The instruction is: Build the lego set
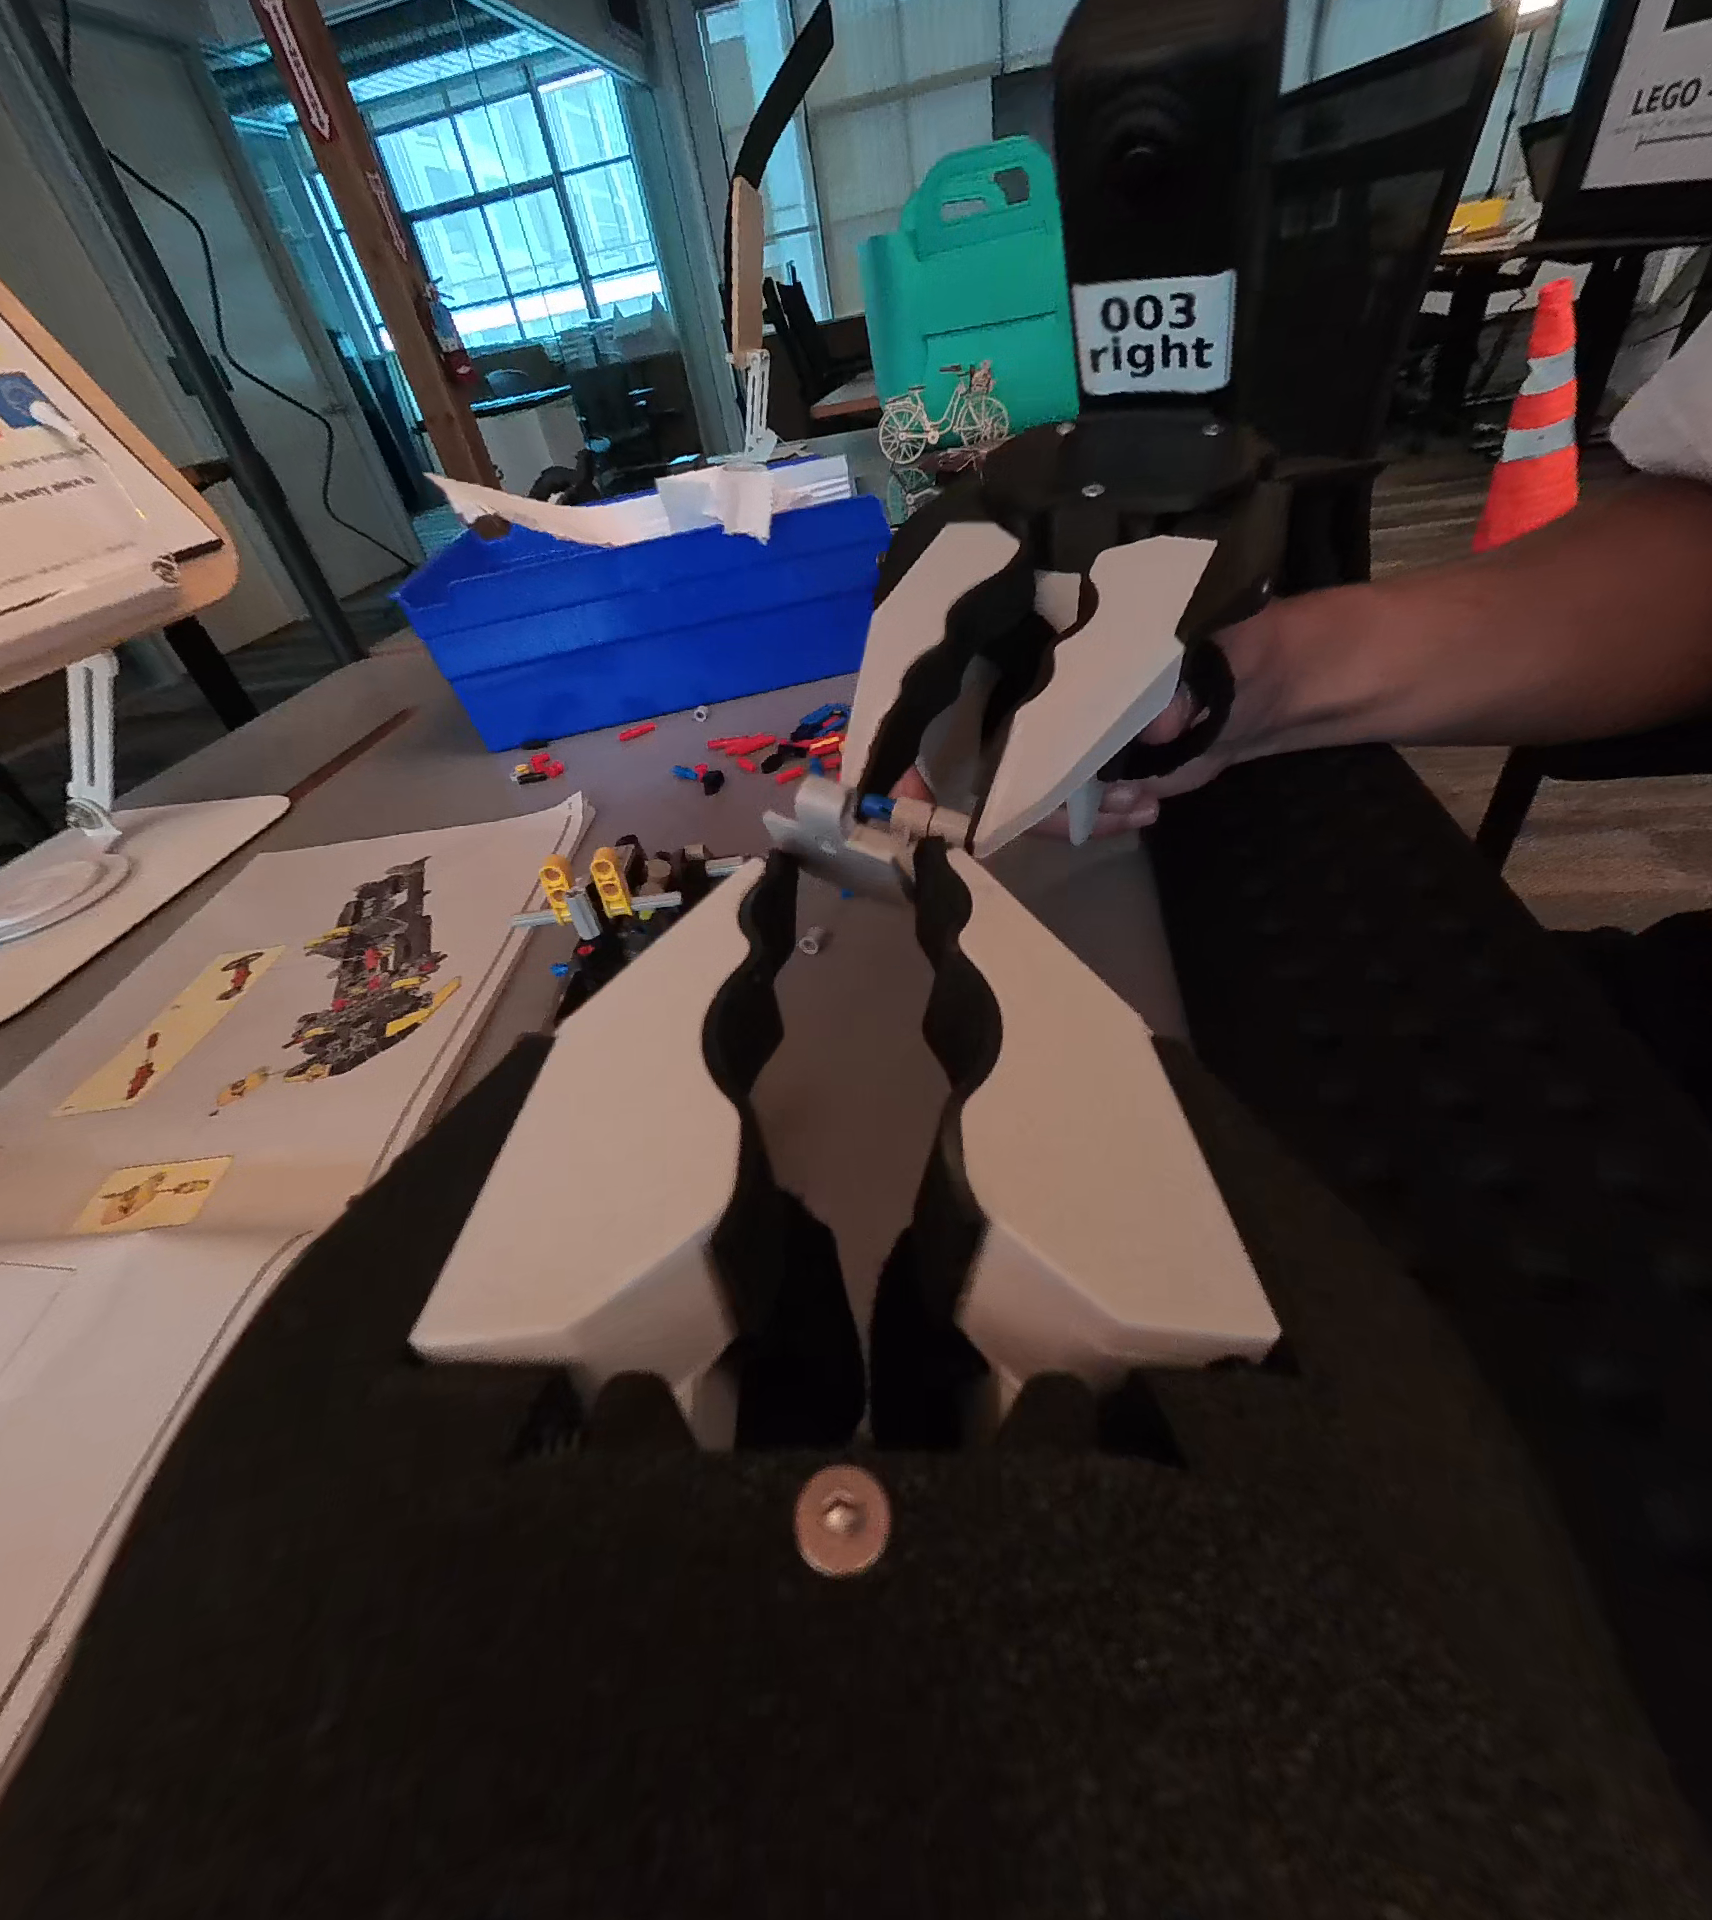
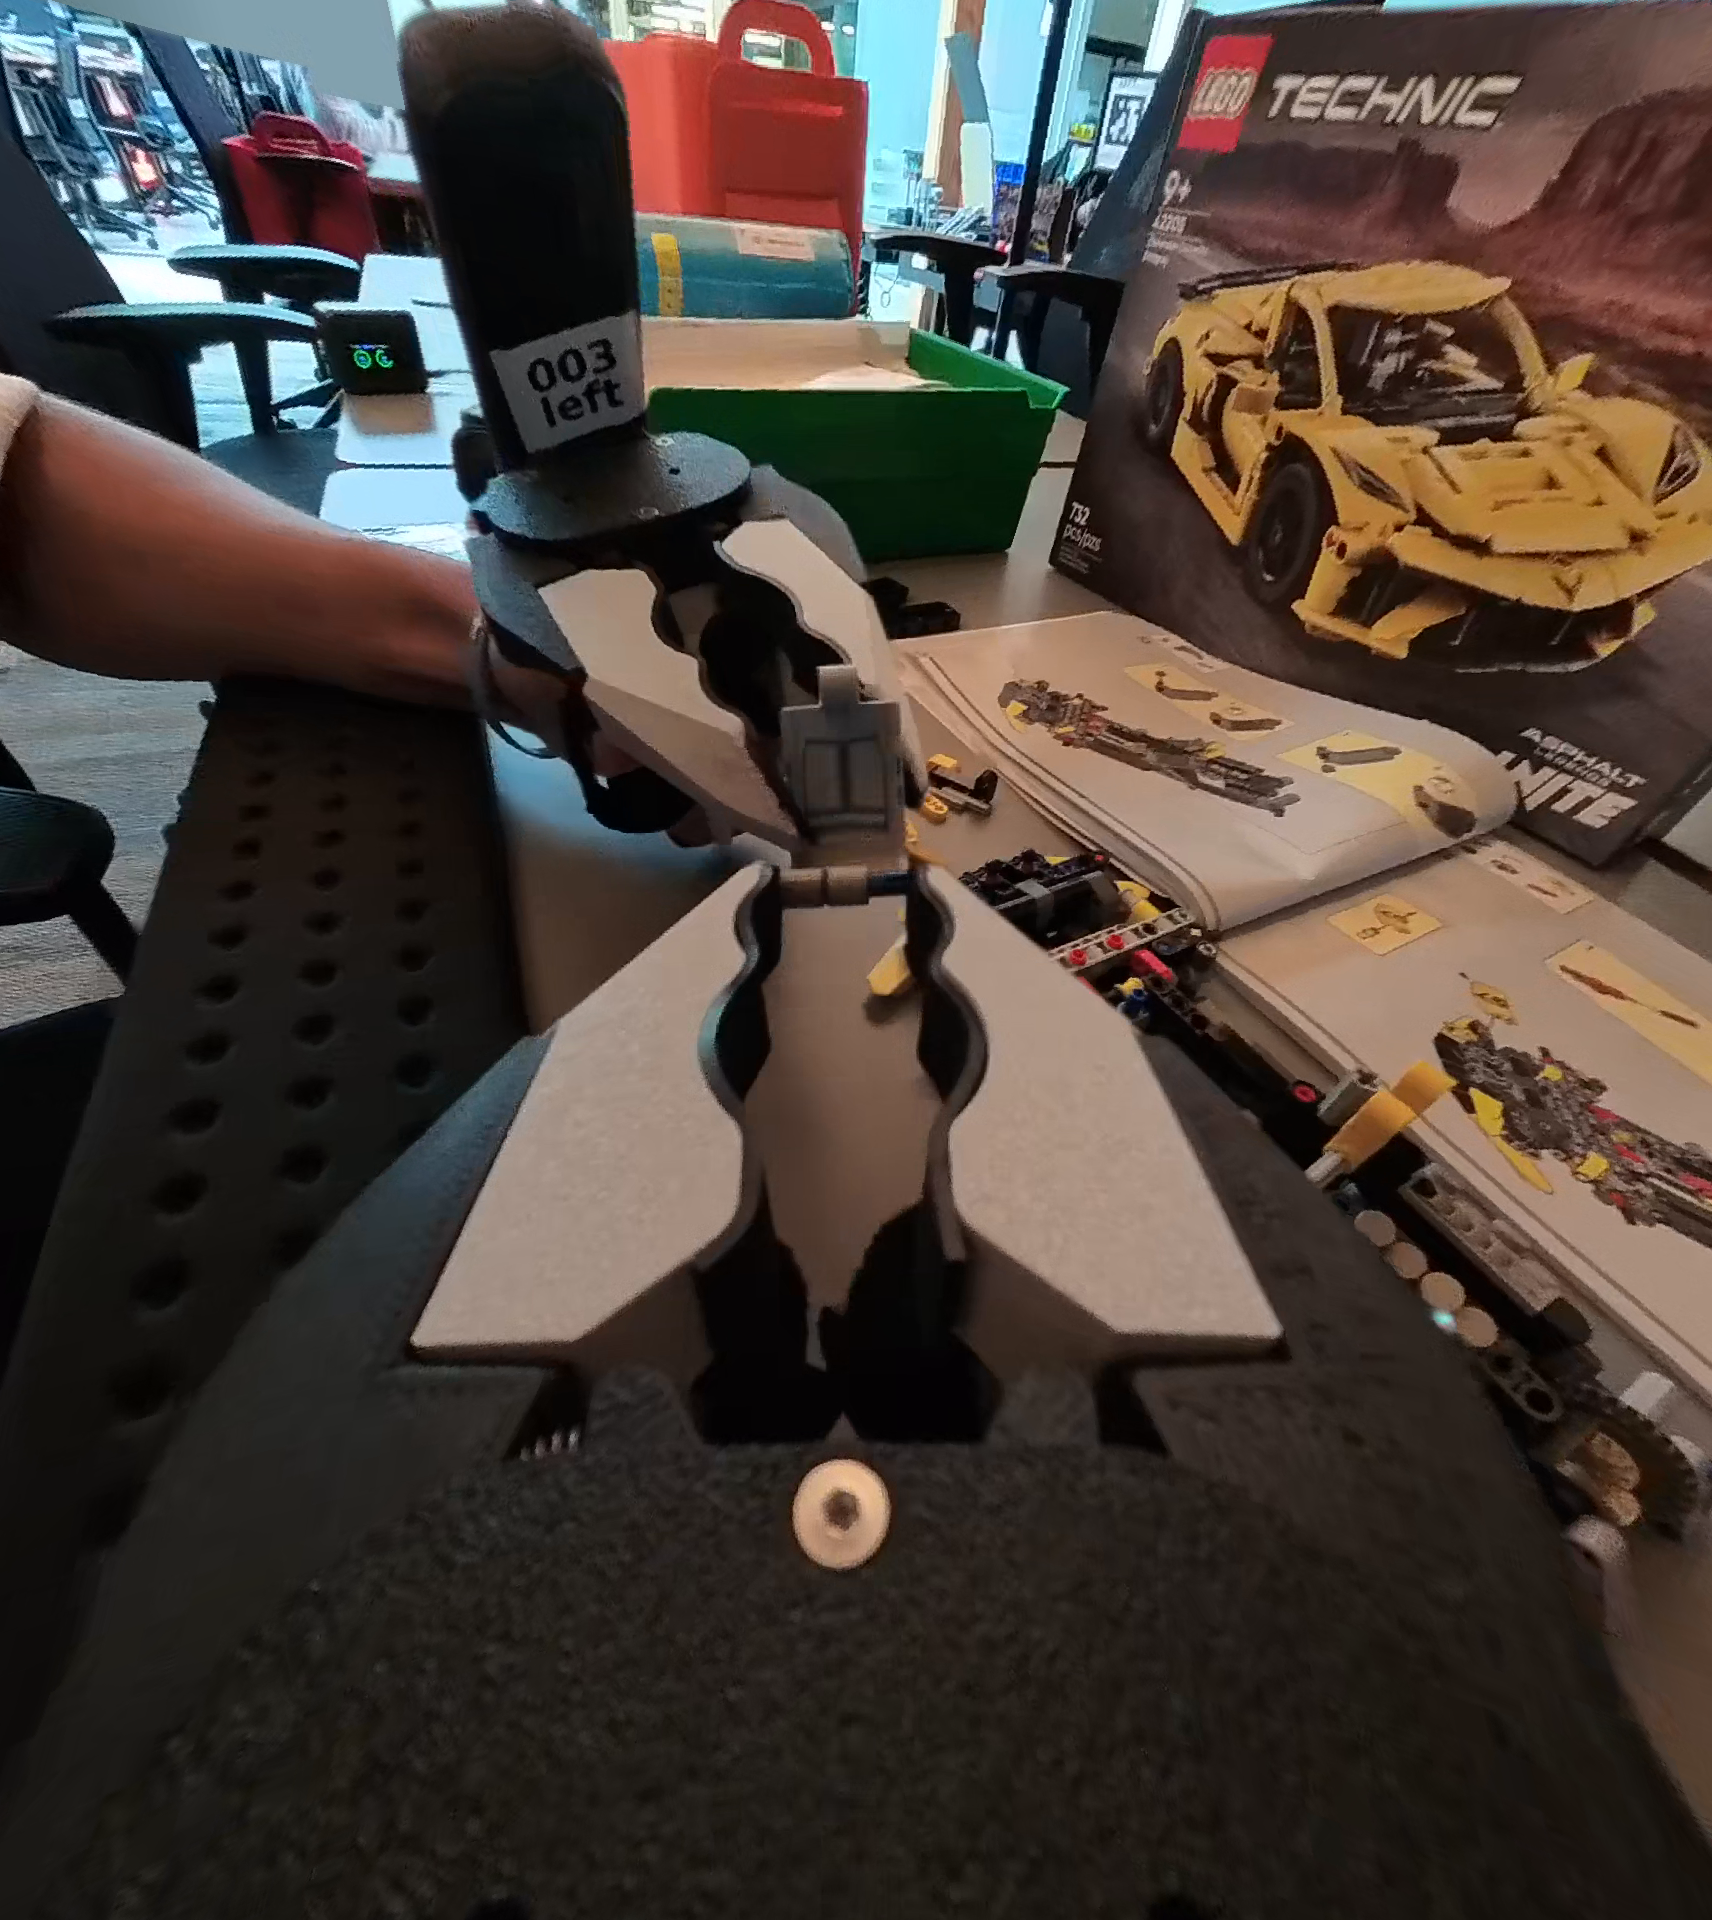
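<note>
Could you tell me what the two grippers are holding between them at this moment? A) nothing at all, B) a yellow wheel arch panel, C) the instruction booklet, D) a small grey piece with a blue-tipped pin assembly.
D: the left gripper pinches the grey piece, and the right gripper is closed on the tan and blue pin assembly that joins it.

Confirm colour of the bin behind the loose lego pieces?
Blue bin, with white paper sticking out the top; clearest in the left wrist view.
</note>
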Motion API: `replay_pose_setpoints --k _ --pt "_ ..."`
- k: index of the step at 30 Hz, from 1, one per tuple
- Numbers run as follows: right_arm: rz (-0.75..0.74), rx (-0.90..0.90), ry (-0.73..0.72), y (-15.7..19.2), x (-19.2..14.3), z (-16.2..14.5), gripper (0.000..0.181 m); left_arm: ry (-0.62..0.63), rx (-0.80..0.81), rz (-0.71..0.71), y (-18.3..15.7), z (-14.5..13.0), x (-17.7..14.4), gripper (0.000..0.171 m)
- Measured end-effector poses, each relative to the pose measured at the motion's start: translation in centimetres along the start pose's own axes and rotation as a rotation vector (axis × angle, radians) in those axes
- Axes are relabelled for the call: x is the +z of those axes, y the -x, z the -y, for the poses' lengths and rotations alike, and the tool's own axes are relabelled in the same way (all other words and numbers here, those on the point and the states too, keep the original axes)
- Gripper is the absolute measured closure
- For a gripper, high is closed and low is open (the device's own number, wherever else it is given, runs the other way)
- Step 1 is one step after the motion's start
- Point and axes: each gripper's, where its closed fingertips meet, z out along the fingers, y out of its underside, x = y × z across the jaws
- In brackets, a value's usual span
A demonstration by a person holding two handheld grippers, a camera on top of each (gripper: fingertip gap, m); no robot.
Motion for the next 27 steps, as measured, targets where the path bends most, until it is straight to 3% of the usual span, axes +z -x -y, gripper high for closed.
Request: replay_pose_setpoints --k 6,10,15,19,22,27 --pt "-0.046 -0.042 -0.020 -0.2 -0.2 0.3 0.158 -0.010 -0.058 -0.024 0.1 0.0 0.2 0.152" --pt "-0.044 -0.052 -0.071 0.0 -0.4 1.0 0.160 -0.037 -0.199 -0.110 0.1 0.3 0.1 0.170" --pt "0.001 0.032 -0.078 -0.1 -0.4 0.9 0.157 -0.072 -0.367 -0.173 1.0 0.7 -0.2 0.171" --pt "0.017 0.071 -0.067 -0.2 -0.3 0.6 0.156 -0.021 -0.440 -0.164 1.5 -0.1 0.1 0.171" --pt "-0.002 0.070 -0.045 -0.6 0.0 0.2 0.155 0.056 -0.560 -0.234 0.5 -1.1 0.4 0.171" --pt "0.203 0.362 -0.014 0.0 0.2 -0.7 0.154 0.071 -0.611 -0.306 -0.7 -1.0 0.3 0.171"
